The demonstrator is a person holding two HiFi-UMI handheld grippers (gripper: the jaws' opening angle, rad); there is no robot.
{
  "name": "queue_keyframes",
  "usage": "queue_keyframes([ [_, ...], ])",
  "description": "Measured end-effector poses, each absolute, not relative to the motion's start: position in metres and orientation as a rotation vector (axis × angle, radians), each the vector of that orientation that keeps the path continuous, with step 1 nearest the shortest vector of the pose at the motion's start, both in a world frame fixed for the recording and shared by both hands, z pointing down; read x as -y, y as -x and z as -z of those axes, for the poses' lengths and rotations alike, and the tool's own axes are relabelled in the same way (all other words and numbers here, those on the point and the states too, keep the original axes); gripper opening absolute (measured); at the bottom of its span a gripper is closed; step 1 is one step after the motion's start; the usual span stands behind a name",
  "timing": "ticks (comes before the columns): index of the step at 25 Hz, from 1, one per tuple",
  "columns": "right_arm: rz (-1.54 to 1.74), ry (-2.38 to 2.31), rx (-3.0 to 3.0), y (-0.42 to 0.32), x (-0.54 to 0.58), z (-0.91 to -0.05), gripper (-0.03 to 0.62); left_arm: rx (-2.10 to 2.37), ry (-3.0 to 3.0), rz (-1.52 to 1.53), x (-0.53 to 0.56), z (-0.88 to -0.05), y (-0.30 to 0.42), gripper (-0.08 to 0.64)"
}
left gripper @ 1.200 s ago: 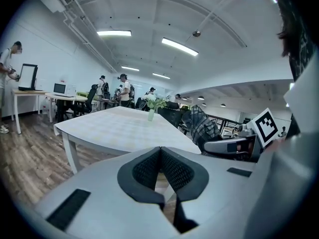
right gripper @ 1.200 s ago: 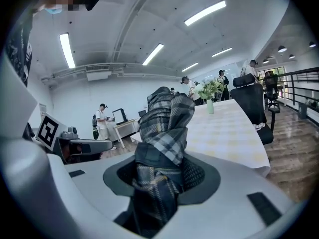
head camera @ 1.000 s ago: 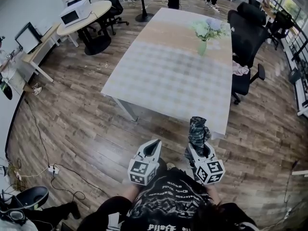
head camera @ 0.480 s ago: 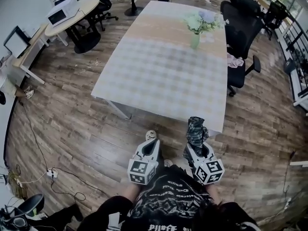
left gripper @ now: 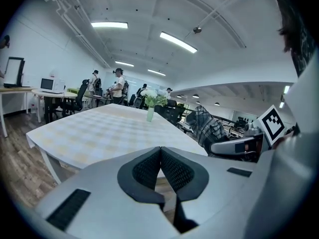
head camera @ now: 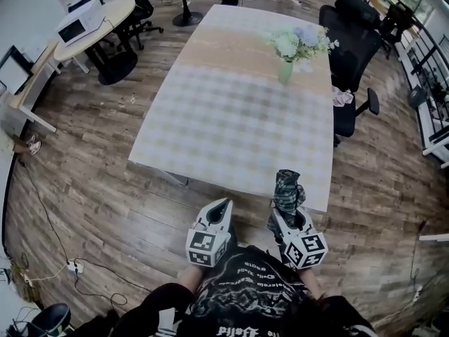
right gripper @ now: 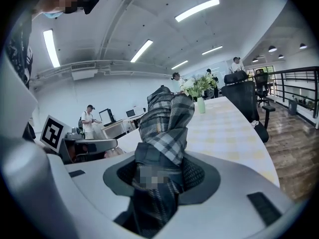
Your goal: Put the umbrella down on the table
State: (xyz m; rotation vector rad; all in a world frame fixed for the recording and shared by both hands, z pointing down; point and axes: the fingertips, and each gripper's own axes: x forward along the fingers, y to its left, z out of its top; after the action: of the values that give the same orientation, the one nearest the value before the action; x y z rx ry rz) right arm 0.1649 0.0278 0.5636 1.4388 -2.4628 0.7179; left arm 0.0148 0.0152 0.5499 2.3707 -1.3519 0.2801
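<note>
A folded plaid umbrella stands upright between the jaws of my right gripper, which is shut on it. In the right gripper view the umbrella fills the middle and its lower end is hidden by the jaws. Its top reaches over the near edge of the long checked table. My left gripper is beside it, shut and empty; its pads meet in the left gripper view. Both grippers hover just short of the table's near edge.
A vase of flowers stands at the table's far right. Black office chairs line the right side. A round desk with a microwave is at the far left. People stand at the far end of the room.
The table has drawn closer in the head view as both grippers moved forward towards its near edge. The umbrella stays upright in the right gripper.
</note>
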Motion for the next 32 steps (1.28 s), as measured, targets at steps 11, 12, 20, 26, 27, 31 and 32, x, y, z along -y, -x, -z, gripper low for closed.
queue_keyframes([
  [11,-0.716,-1.566,2.407,-0.117,0.057,-0.562,0.19,1.258,-2.457,-0.285,0.089,-0.548,0.032,0.02],
  [12,-0.713,-1.578,2.401,-0.112,0.062,-0.561,0.19,1.246,-2.467,-0.285,0.096,-0.547,0.037,0.02],
  [20,-0.707,-1.652,2.36,-0.092,0.091,-0.559,0.19,1.195,-2.533,-0.284,0.136,-0.539,0.054,0.02],
  [26,-0.703,-1.66,2.347,-0.083,0.111,-0.56,0.19,1.173,-2.56,-0.294,0.155,-0.54,0.058,0.02],
  [27,-0.706,-1.659,2.345,-0.083,0.117,-0.558,0.19,1.177,-2.559,-0.294,0.163,-0.538,0.058,0.02],
  [31,-0.709,-1.634,2.352,-0.101,0.128,-0.557,0.19,1.189,-2.53,-0.307,0.172,-0.535,0.037,0.02],
  [32,-0.7,-1.626,2.355,-0.105,0.124,-0.559,0.19,1.191,-2.528,-0.315,0.167,-0.537,0.032,0.02],
])
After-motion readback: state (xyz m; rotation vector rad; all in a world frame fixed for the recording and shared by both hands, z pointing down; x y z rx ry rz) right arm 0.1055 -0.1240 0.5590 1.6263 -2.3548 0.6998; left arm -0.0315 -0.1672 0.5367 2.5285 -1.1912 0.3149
